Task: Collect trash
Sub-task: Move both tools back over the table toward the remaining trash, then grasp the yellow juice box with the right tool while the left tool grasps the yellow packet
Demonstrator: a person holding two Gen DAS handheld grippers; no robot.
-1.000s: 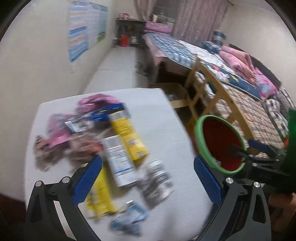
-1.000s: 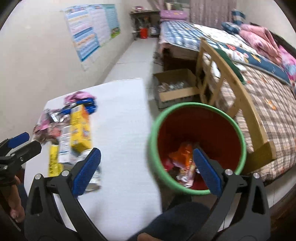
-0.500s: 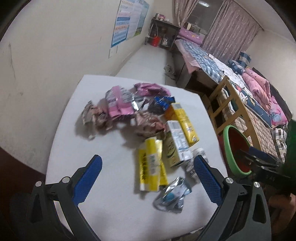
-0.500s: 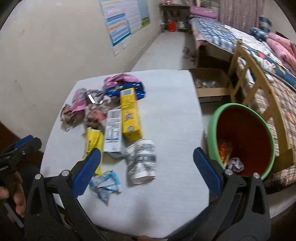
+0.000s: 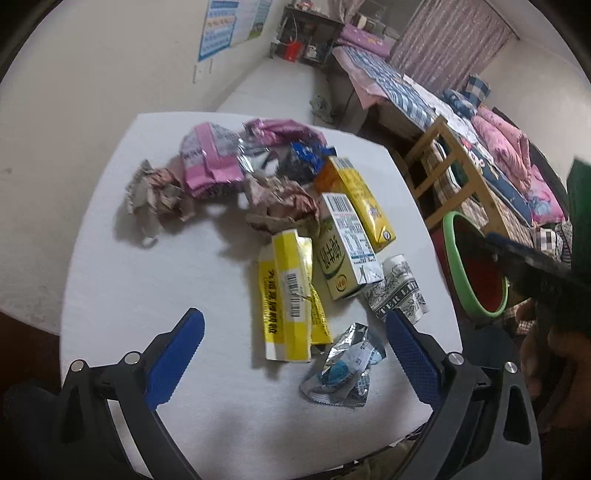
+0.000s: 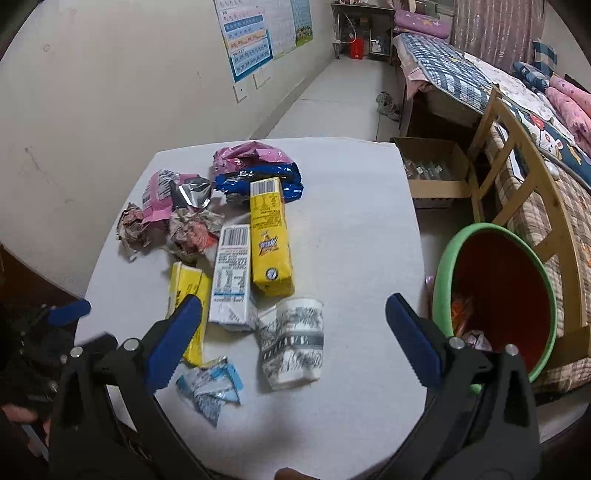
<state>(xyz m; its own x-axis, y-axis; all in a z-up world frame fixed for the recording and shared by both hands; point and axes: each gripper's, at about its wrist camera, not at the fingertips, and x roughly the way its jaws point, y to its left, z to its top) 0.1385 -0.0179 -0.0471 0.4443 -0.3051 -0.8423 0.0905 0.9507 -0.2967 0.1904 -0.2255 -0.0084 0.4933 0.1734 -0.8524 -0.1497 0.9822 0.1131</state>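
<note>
While both the left gripper [image 5: 293,334] and the right gripper [image 6: 293,325] hang spread wide and empty, crumpled foil wrappers [image 6: 251,170], boxy cartons [image 6: 270,238] and a flattened paper cup [image 6: 293,343] litter the white table [image 6: 354,221]. Beside its right edge stands the round, green-rimmed bin [image 6: 495,295], red inside, holding scraps.

A bed [image 6: 454,70] with a blue checked cover and pink bedding [image 5: 506,136] lines the far wall beside drawn curtains [image 6: 495,26]. A wooden chair [image 6: 524,155] stands near an open cardboard box [image 6: 432,177], and a poster [image 6: 247,40] hangs on the wall.
</note>
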